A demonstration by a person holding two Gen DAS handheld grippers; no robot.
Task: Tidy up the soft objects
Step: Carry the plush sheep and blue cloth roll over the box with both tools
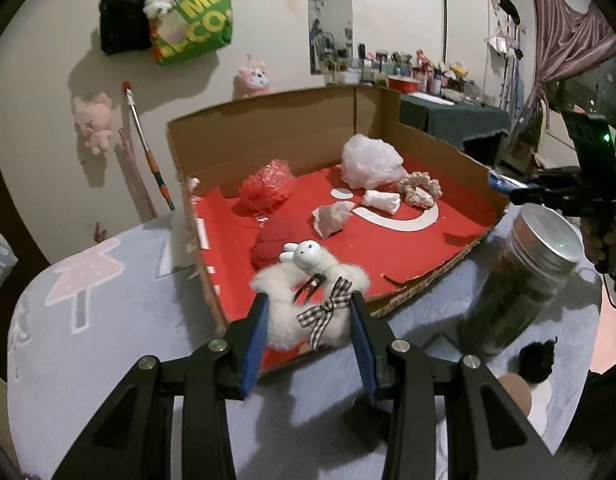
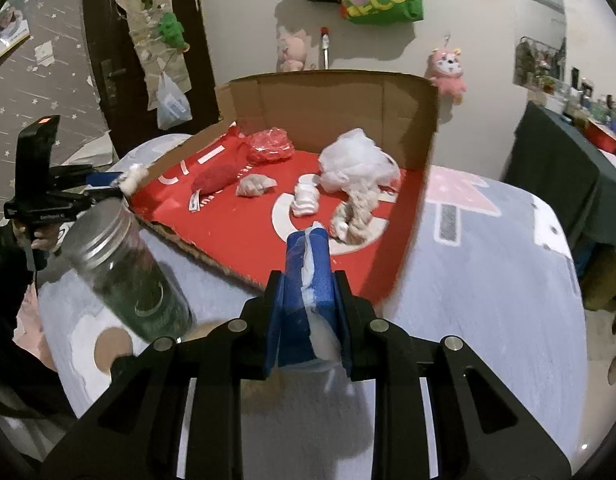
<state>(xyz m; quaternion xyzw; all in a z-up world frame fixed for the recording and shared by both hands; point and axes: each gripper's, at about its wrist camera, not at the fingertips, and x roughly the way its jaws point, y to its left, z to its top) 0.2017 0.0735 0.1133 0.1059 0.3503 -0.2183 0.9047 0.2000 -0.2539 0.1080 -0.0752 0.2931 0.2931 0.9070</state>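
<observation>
While my left hand-held gripper point(image 1: 308, 312) clamps the fluffy bunny point(image 1: 308, 296) at the box's point(image 1: 267, 128) near edge, right hand-held gripper point(image 2: 308, 272) pinches, apparently, white tissue point(image 2: 310, 276); next: release inside.

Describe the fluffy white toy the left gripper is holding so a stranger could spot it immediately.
Find the open cardboard box with the red floor on the grey table. At its near edge, the left gripper is shut on a fluffy white toy. Only it has a small rabbit head and a black-and-white checked bow.

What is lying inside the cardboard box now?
The cardboard box holds a white plastic bag, red plastic bag, knitted scrunchie, red cloth and two crumpled tissues. The fluffy white toy hides its near corner.
</observation>
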